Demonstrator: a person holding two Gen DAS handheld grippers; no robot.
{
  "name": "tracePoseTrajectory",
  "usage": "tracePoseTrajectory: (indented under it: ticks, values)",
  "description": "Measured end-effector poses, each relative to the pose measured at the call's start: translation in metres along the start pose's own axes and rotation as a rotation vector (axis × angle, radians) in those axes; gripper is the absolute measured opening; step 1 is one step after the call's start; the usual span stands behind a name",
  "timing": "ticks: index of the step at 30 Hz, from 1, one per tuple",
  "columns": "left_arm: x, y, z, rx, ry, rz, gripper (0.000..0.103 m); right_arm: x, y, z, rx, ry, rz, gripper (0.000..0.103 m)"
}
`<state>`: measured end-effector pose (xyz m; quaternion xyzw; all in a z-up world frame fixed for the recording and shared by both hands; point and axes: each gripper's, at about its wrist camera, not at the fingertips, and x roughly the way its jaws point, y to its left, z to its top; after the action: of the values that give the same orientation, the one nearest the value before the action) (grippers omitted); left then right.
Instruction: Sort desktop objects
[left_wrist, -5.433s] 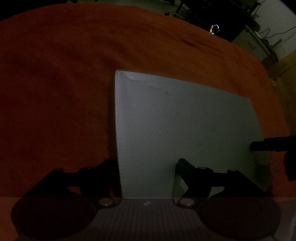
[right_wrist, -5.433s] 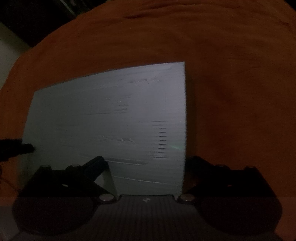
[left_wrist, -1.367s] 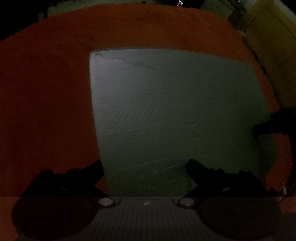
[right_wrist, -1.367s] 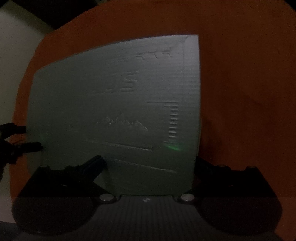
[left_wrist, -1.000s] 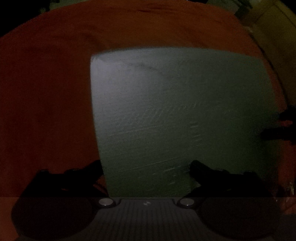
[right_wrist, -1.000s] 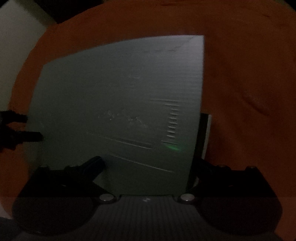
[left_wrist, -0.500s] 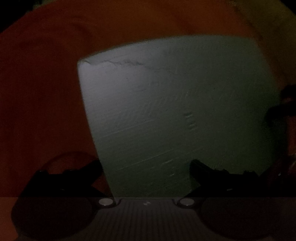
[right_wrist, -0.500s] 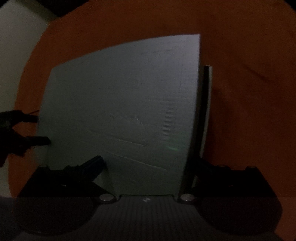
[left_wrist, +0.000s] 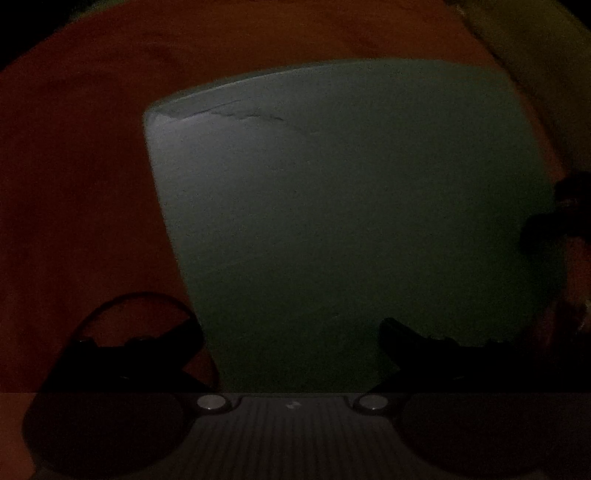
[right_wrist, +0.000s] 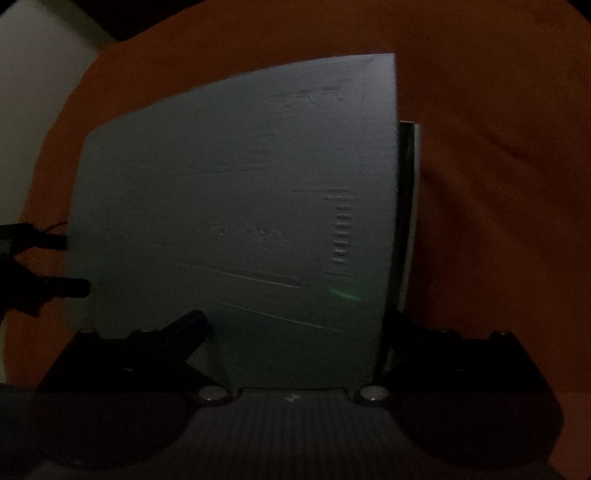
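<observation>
The scene is very dark. A flat pale grey-green book or board is held up above an orange cloth. My left gripper is shut on its left near edge. My right gripper is shut on its right near edge, where the board shows faint embossed lines. A thin white edge of a second sheet or cover shows behind the board's right side. Each gripper's dark fingertips show at the far side of the other's view.
The orange cloth covers the surface all around. A pale wall or floor lies beyond the cloth at the upper left of the right wrist view. A yellowish surface lies at the upper right of the left wrist view.
The board has been lifted off the cloth and tilted up toward the cameras. A thin white edge has come into view behind its right side. Both grippers have stayed closed on it.
</observation>
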<state>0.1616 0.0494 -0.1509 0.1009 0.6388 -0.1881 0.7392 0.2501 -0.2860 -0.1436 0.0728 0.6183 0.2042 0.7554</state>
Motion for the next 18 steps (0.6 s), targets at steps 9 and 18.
tracePoseTrajectory:
  ticks: [9,18]
  values:
    - [0.009,0.034,0.038,-0.106,-0.025,-0.016,0.103,0.036,0.008,0.014,-0.029,-0.007,-0.002,0.103]
    - [-0.007,0.053,0.056,-0.109,-0.061,-0.043,0.103,0.030,0.012,0.029,0.100,0.014,0.048,0.103]
